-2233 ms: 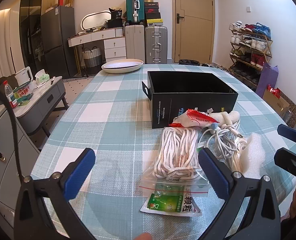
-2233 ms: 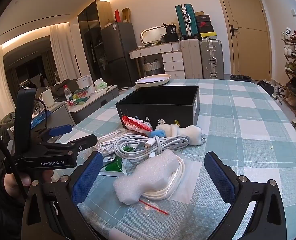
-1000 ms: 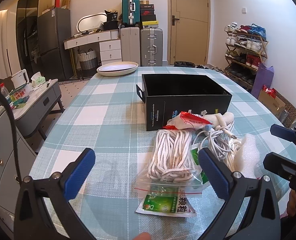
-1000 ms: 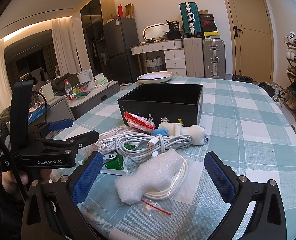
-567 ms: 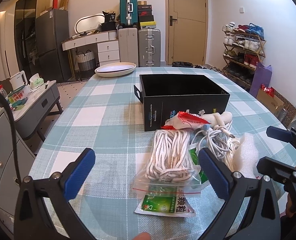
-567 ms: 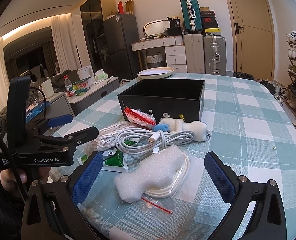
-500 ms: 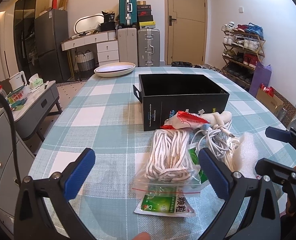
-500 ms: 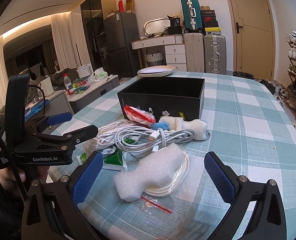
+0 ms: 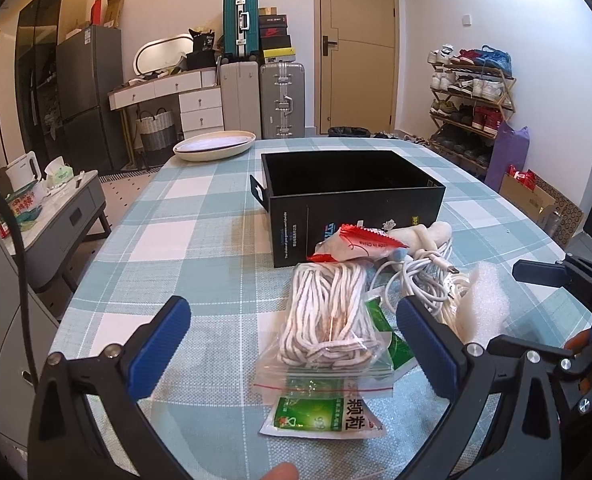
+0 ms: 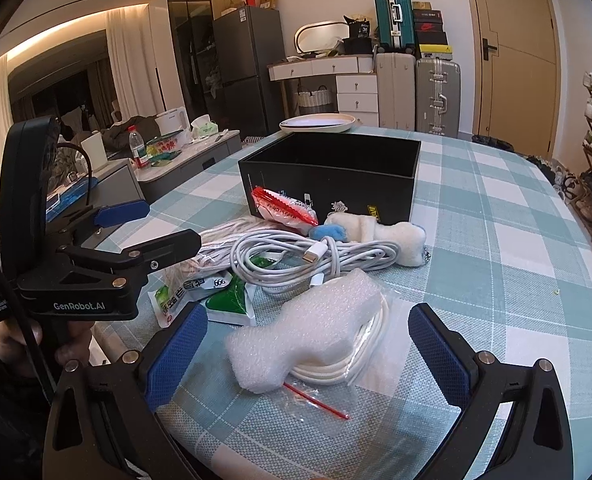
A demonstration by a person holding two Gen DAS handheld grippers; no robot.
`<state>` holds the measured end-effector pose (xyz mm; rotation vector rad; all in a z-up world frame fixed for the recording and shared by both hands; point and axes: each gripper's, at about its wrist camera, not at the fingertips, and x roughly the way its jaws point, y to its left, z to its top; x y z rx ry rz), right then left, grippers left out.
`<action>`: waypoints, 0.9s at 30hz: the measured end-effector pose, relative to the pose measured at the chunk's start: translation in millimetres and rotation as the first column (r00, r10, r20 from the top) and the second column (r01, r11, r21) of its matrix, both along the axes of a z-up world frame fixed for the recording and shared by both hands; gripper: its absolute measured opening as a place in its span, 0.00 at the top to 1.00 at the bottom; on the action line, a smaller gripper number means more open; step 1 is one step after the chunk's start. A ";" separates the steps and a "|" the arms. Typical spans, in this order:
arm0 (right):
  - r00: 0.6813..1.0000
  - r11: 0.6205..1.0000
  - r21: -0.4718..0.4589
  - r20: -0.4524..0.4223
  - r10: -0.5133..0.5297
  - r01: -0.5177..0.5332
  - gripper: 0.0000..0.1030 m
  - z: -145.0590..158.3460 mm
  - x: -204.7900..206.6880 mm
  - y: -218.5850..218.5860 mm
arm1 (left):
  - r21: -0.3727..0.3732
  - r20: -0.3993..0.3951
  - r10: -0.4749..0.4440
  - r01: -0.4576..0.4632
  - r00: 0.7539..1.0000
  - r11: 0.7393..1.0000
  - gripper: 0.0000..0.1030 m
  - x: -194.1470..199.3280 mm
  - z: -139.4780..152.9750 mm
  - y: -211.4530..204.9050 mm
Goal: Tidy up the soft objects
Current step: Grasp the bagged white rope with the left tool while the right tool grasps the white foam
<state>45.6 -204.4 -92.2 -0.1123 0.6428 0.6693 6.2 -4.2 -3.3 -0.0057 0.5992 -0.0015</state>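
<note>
A pile of soft things lies on the checked table in front of an open black box. Nearest my left gripper is a clear zip bag of white rope, over a green sachet. My left gripper is open, its pads on either side of the bag and above it. A white foam piece on a bagged coil of white cord lies between the pads of my open right gripper. Behind are a white charging cable, a red-and-white packet and a white plush bone.
A cream oval tray sits at the table's far end. A low grey side table with a kettle and tissues stands left of the table. Suitcases, drawers, a fridge and a shoe rack line the walls. The checked tablecloth is bare on the left.
Both grippers have drifted slightly back and lower over the pile; the box and items sit a little further off in view. Nothing has been taken hold of; both stay open.
</note>
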 end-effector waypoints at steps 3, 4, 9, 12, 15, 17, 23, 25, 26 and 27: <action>1.000 1.000 -0.002 -0.007 0.000 0.000 0.00 -1.8 2.5 1.2 | 0.004 -0.002 -0.010 0.010 1.000 1.000 0.00 2.1 -0.2 -0.6; 1.000 1.000 -0.006 -0.012 -0.001 0.001 0.00 -2.4 3.1 1.8 | 0.003 -0.004 -0.015 0.015 1.000 1.000 0.00 3.2 -0.5 -0.6; 1.000 1.000 -0.013 -0.029 0.001 -0.002 0.01 -5.6 6.8 3.6 | -0.010 -0.033 -0.034 0.034 0.999 0.999 0.00 10.6 -3.9 0.0; 0.999 1.000 -0.019 -0.043 0.000 -0.001 0.04 -8.5 10.8 5.0 | -0.006 -0.056 -0.041 0.041 0.998 0.999 0.00 15.7 -7.8 -0.4; 0.998 1.000 -0.022 -0.057 0.002 -0.003 0.08 -10.3 13.7 6.0 | -0.022 -0.074 -0.053 0.051 0.996 0.998 0.01 21.3 -10.9 1.2; 0.998 1.000 -0.025 -0.059 0.002 -0.004 0.11 -11.7 14.2 6.4 | -0.026 -0.086 -0.059 0.057 0.995 0.998 0.01 25.4 -12.9 1.9; 0.997 0.999 -0.024 -0.074 0.020 -0.022 0.19 -14.4 16.6 9.0 | -0.035 -0.125 -0.096 0.093 0.988 0.995 0.12 36.7 -19.1 0.3; 0.996 0.999 -0.023 -0.079 0.026 -0.028 0.21 -15.2 16.7 10.0 | -0.051 -0.142 -0.116 0.109 0.983 0.993 0.19 39.5 -21.5 -0.6; 0.996 0.999 -0.023 -0.080 0.027 -0.029 0.23 -15.4 16.5 9.8 | -0.062 -0.152 -0.122 0.113 0.981 0.992 0.26 40.7 -22.9 -0.5; 0.996 0.999 -0.020 -0.082 0.030 -0.032 0.24 -15.7 16.6 9.7 | -0.076 -0.163 -0.128 0.117 0.978 0.990 0.35 41.8 -24.4 -0.2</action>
